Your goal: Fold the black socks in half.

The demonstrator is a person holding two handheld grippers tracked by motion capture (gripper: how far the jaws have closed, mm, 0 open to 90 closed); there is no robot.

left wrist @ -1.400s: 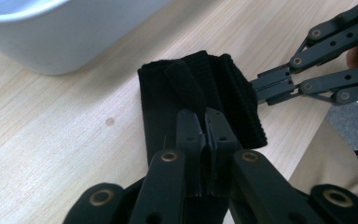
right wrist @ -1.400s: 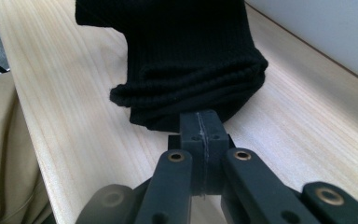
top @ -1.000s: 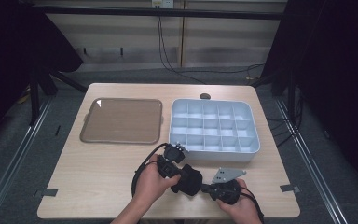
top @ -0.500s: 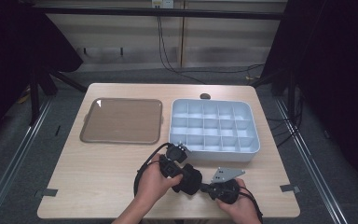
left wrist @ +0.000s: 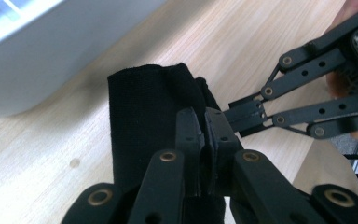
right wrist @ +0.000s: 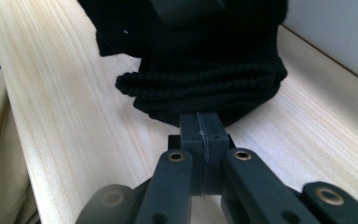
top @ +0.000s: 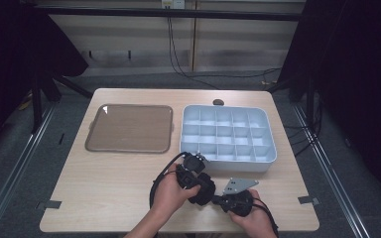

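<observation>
Left tool (left wrist: 204, 140) pinching black cloth (left wrist: 144, 126) — right tool (right wrist: 200, 133) closed, touching it

Standing in the way just beyond the two grippers: pale blue plastic compartment tray (top: 227, 163), its near wall blocking passage forward on the right. Lying farther left: flat brown rectangular tray (top: 130, 128), low, taking up the far-left part of the light wooden counter (top: 99, 198). Staying open: bare counter left of the hands, and the narrow strip between both trays.
</observation>
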